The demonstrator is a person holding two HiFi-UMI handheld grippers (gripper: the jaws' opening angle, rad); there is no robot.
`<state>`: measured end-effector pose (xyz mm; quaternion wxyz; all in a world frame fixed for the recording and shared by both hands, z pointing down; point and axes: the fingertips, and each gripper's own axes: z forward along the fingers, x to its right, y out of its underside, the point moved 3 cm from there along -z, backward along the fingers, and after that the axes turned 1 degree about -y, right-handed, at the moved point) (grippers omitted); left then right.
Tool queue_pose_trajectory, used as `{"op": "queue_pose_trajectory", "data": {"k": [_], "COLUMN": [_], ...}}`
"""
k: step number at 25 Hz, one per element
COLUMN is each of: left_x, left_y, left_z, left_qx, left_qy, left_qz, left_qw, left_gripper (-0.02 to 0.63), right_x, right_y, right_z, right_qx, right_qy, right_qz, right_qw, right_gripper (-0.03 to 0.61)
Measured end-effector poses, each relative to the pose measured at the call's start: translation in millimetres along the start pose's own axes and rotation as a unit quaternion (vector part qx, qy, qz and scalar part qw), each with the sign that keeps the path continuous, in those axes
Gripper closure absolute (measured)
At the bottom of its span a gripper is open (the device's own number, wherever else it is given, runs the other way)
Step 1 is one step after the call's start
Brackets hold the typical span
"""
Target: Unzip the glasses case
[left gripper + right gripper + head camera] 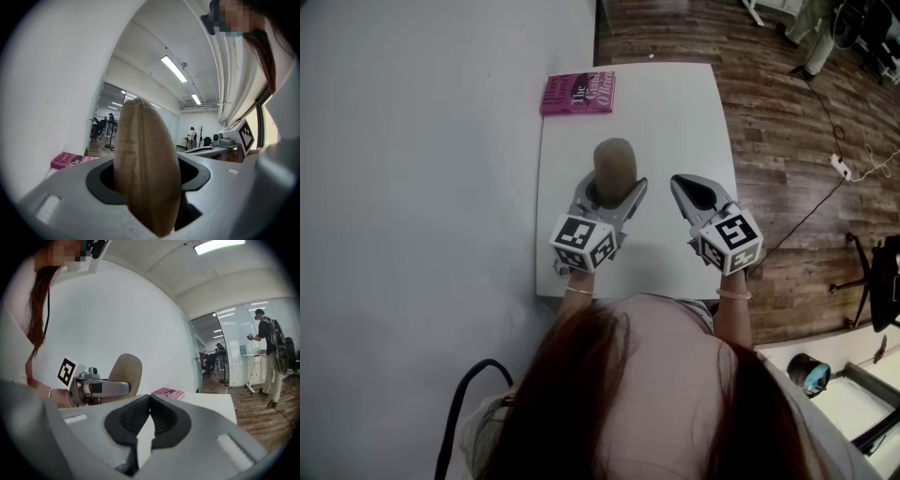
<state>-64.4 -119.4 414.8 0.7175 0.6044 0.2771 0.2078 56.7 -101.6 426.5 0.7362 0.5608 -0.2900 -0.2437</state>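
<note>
A tan, oval glasses case (614,161) stands on end over the white table (675,112). My left gripper (614,185) is shut on its lower half. In the left gripper view the case (147,173) fills the gap between the jaws, narrow edge toward the camera. I cannot make out the zip pull. My right gripper (677,181) hangs a little to the right of the case, apart from it. In the right gripper view my right gripper (150,398) has its tips together and nothing between them, and the case (126,369) shows beyond at the left.
A pink book (577,94) lies at the table's far left corner, against the grey wall (422,187). Wooden floor (787,141) with a cable lies to the right of the table. A person (269,357) stands far off on that floor.
</note>
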Motion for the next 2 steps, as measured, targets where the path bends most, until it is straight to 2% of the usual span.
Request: {"op": "queue_pose_trajectory", "data": {"k": [2], "left_x": [-0.3], "left_y": [-2.0], "left_z": [1.3], "left_qx": [-0.001], "left_qy": [-0.001], "left_qz": [0.001], "left_qw": [1.0000], "left_gripper": [0.318], "right_x": [-0.2], "right_y": [0.0], "right_z": [0.4], "right_qx": [0.000], "right_qy": [-0.002], "right_qz": [0.000], "right_qw": [1.000], "right_gripper": [0.575]}}
